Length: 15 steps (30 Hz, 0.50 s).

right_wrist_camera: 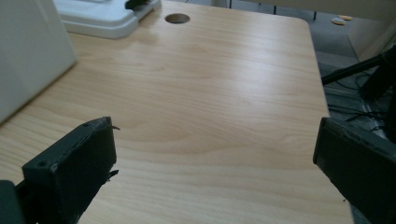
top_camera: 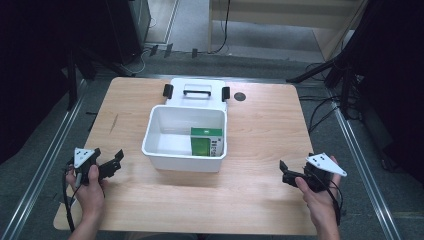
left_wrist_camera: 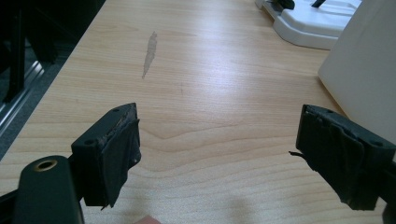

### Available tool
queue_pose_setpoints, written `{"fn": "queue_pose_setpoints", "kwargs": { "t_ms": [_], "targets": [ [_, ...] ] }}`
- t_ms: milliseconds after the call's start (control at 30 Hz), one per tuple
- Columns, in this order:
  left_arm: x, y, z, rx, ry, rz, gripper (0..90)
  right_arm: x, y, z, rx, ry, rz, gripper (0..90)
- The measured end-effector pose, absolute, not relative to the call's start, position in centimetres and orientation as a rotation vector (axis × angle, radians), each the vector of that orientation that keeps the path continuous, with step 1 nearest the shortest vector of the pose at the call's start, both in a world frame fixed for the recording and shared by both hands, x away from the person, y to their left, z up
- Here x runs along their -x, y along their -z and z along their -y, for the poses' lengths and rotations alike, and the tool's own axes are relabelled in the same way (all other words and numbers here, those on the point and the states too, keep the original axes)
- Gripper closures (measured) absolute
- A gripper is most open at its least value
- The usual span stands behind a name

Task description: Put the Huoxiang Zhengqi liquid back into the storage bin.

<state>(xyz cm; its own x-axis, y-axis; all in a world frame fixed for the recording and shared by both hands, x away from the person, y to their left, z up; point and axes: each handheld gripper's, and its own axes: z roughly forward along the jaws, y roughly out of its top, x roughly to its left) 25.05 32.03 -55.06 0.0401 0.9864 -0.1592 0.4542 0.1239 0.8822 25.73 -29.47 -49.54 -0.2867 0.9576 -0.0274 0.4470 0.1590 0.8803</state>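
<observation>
Both grippers rest low near the table's (top_camera: 250, 200) near edge, one toward each near corner, the bin (top_camera: 161, 150) between them; this reads as a ready stance, hands clear of the work. Left gripper (top_camera: 111, 162): jaws spread wide, nothing between them, bare wood under them in the left gripper view (left_wrist_camera: 217, 149); right gripper (top_camera: 286, 172): jaws likewise wide and empty (right_wrist_camera: 215, 163), tips turned inward toward the bin.

Bin sits at mid-table, open on top; green box (top_camera: 206, 141) lies inside against its right wall, the one thing a task would likely concern. Lid (top_camera: 197, 91) with black latches and handle lies flat at the far edge, touching or just behind the bin; presumably set there to leave the mouth free.

In the way: only the bin's walls, so any reach for the box must come from above. Round hole (top_camera: 240, 96) in the tabletop right of the lid; a pale scuff (left_wrist_camera: 149, 53) left of the bin; cables and stands on the floor around.
</observation>
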Motion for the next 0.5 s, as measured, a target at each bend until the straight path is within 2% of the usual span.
{"fn": "queue_pose_setpoints", "kwargs": {
  "t_ms": [200,500],
  "targets": [
    [-25.0,55.0,-32.1,-1.465,-0.785,-1.544,14.8,-24.2,51.8,32.2,-1.389,-1.050,-1.768,0.0],
    [-25.1,55.0,-32.0,-1.466,-0.781,-1.545,14.8,-23.3,53.1,33.0,-1.435,-1.075,-1.728,0.0]
  ]
}}
